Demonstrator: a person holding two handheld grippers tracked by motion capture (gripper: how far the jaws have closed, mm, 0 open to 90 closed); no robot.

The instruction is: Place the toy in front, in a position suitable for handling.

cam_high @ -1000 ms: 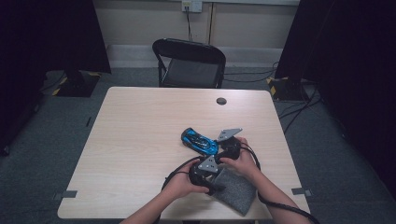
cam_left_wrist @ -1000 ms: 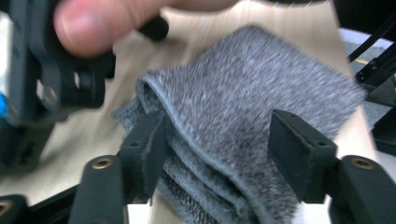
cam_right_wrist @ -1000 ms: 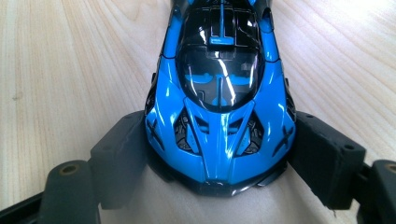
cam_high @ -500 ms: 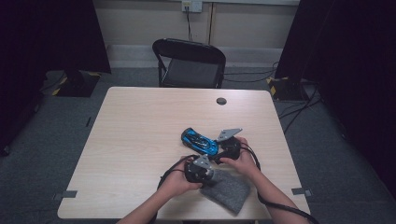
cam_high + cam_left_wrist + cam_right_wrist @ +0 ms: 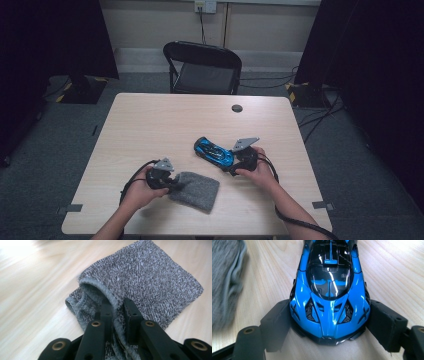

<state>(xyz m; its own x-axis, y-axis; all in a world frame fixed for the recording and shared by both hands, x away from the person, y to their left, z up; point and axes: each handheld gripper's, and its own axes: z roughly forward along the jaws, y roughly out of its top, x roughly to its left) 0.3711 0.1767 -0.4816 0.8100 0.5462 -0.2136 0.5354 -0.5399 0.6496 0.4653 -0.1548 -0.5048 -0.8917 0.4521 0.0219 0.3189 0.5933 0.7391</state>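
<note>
A grey knitted pouch (image 5: 198, 190) lies flat near the table's front edge. My left gripper (image 5: 174, 182) is shut on its hemmed mouth at the left end. In the left gripper view the two jaws (image 5: 117, 312) pinch one layer of the hem, and the pouch (image 5: 152, 277) stretches away beyond them. A glossy blue toy car (image 5: 214, 151) sits on the table at right of centre. My right gripper (image 5: 231, 165) is shut on its near end. In the right gripper view the pads (image 5: 277, 320) press both sides of the blue car (image 5: 329, 287).
A light wooden table (image 5: 165, 125) holds a small black disc (image 5: 237, 108) near its far edge. A black folding chair (image 5: 202, 67) stands behind the table. Cables trail from both grippers over the front edge. Dark curtains hang at both sides.
My left gripper has pulled the pouch leftward along the front of the table, away from the right hand. The car and the right gripper have stayed put.
</note>
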